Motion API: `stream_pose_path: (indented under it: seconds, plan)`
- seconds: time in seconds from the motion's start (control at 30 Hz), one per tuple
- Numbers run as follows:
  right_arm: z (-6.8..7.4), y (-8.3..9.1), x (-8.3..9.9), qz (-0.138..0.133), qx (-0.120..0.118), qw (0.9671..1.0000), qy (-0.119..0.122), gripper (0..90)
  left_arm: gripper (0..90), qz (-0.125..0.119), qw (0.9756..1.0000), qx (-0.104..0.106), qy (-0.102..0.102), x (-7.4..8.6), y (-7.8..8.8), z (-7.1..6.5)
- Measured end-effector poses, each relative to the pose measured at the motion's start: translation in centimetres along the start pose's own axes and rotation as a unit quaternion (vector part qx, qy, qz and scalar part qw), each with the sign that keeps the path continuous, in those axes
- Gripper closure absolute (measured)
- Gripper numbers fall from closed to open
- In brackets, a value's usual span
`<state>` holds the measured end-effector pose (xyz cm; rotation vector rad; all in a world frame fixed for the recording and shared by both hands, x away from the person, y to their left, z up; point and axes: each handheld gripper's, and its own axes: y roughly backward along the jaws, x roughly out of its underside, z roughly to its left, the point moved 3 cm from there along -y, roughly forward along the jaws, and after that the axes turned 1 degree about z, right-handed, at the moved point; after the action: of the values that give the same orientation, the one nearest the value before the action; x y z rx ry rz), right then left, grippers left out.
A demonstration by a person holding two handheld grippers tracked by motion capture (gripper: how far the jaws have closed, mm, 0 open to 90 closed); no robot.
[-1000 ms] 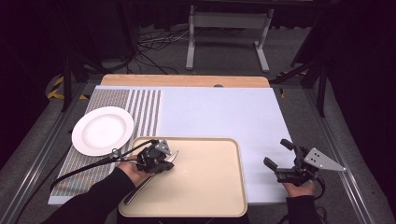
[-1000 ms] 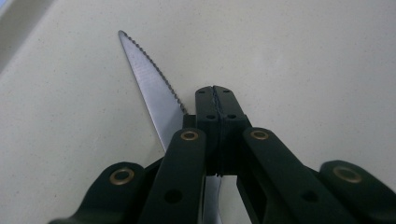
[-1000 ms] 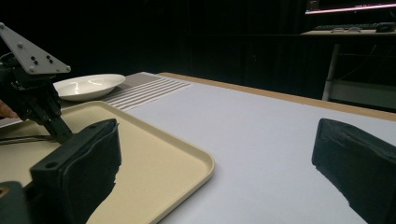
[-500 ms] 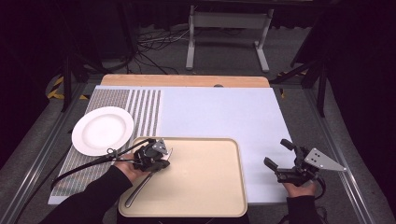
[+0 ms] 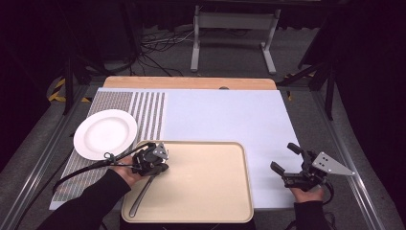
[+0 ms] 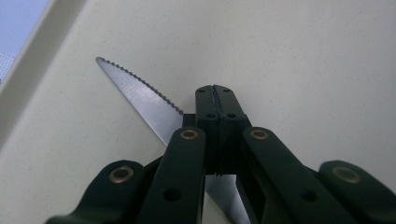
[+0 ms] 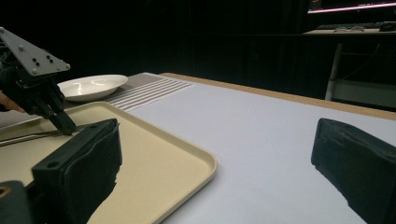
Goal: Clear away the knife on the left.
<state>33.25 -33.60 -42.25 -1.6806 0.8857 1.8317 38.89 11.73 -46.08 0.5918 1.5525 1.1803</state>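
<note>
Knife (image 6: 140, 100): a serrated steel table knife lying flat on the tray, in the tray's left part; in the high view its handle (image 5: 139, 201) runs toward the tray's near left corner, and its blade end is under the left claw.
Left claw (image 5: 155, 160): over the tray's left part, near its far left corner, pointing down at the tray floor; in the left gripper view the jaws are pressed together with their tips meeting, and the blade passes under them and comes out at the left. Whether the jaws actually pinch the blade I cannot tell.
Tray (image 5: 210, 191): beige, rectangular, rounded corners, at the near edge of the worktop; its raised rim also shows in the right gripper view (image 7: 187, 154).
Plate (image 5: 105, 133): white, round, just beyond the tray's far left corner, on the striped part of the mat.
Mat (image 5: 225, 115): pale blue-white to the right of and beyond the tray, striped grey to its left.
Right claw (image 5: 286, 160): to the right of the tray, well apart from it, above the pale mat; jaws spread wide, nothing between them.
Worktop (image 5: 191, 82): a wooden strip shows beyond the mat, far from the tray.
</note>
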Motion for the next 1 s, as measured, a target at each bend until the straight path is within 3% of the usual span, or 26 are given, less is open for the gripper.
stream_pose_path:
  seconds: [0.23,0.37,0.5,0.7,0.87,1.0]
  plan:
    - [0.0,0.0,0.0,0.002,0.0,1.0,0.0,2.4,90.0,0.001,1.0,-0.007,0.007,0.7,0.3,0.4]
    - [0.0,-0.1,0.0,0.003,0.0,1.0,-0.001,2.4,90.0,-0.011,0.9995,0.005,0.029,1.6,0.6,1.0]
    - [0.0,-0.1,0.1,0.005,-0.001,1.0,-0.001,2.5,90.0,-0.001,0.9997,-0.009,0.023,1.9,0.9,1.1]
    - [0.0,-0.1,0.1,0.006,-0.002,1.0,-0.002,2.6,90.0,0.004,0.9996,-0.013,0.024,2.3,1.1,1.3]
    - [0.0,-0.1,0.1,0.007,-0.003,1.0,-0.001,2.7,90.0,-0.003,0.9992,-0.008,0.038,2.7,1.2,1.6]
    - [0.0,-0.1,0.1,0.007,-0.003,1.0,-0.002,2.7,90.0,-0.003,0.9994,-0.008,0.033,2.7,1.2,1.6]
